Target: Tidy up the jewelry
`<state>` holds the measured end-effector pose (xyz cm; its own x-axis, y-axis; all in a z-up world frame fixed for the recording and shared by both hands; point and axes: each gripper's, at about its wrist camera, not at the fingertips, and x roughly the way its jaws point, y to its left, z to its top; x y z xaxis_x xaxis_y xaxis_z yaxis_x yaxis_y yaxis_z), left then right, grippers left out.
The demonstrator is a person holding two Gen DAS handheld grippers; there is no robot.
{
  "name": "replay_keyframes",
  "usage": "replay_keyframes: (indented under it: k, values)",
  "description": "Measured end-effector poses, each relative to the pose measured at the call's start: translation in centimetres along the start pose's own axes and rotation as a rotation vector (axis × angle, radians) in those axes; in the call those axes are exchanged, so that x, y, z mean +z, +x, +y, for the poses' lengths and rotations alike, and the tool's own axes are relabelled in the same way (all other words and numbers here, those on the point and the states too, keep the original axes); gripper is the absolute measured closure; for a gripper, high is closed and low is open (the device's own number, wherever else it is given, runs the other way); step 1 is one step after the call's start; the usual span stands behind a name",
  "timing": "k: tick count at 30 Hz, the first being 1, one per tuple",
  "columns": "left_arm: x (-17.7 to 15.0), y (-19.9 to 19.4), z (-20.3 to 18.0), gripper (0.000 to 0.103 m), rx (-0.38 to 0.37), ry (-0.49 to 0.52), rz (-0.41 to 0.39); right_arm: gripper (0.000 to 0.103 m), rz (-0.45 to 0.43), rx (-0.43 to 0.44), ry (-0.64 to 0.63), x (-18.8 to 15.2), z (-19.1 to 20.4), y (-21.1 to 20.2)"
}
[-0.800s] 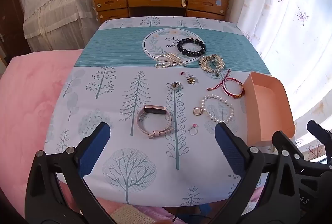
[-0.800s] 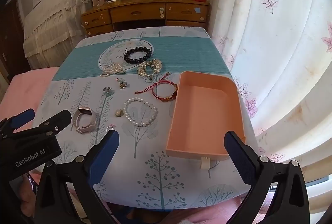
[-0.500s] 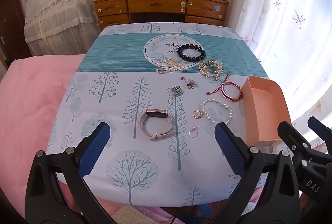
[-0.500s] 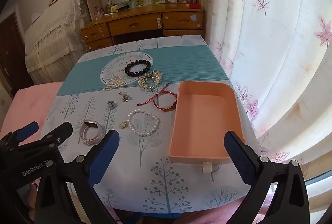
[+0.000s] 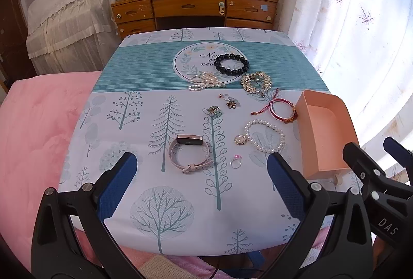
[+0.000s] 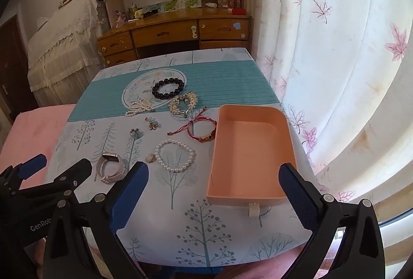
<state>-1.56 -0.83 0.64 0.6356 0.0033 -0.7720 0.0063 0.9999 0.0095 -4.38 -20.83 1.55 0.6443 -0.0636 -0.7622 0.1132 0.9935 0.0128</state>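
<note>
— Since nothing lay in the peach tray (image 6: 289,139) at the table's right edge, was sorting even begun?

— Seemingly not. The left gripper (image 5: 201,179) and right gripper (image 6: 214,191) hung wide and empty at the near edge (the jewelry was mid-table). I'd first take the pearl bracelet (image 6: 175,155) just beside the tray.

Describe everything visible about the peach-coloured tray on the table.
The peach plastic tray is a shallow open rectangular box with rounded far corners and a small pale tab on its near wall. It looks empty, sits flat on the tree-print tablecloth near the curtain-side edge, and the red cord bracelet lies close beside its left wall; no gripper touches it.
</note>
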Motion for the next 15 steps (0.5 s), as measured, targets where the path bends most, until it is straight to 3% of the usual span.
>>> replay_keyframes:
  k: [15]
  values:
    - [0.36,-0.39,-0.13,0.003,-0.004,0.002,0.0,0.001,-0.003,0.025,0.001,-0.22,0.15,0.23]
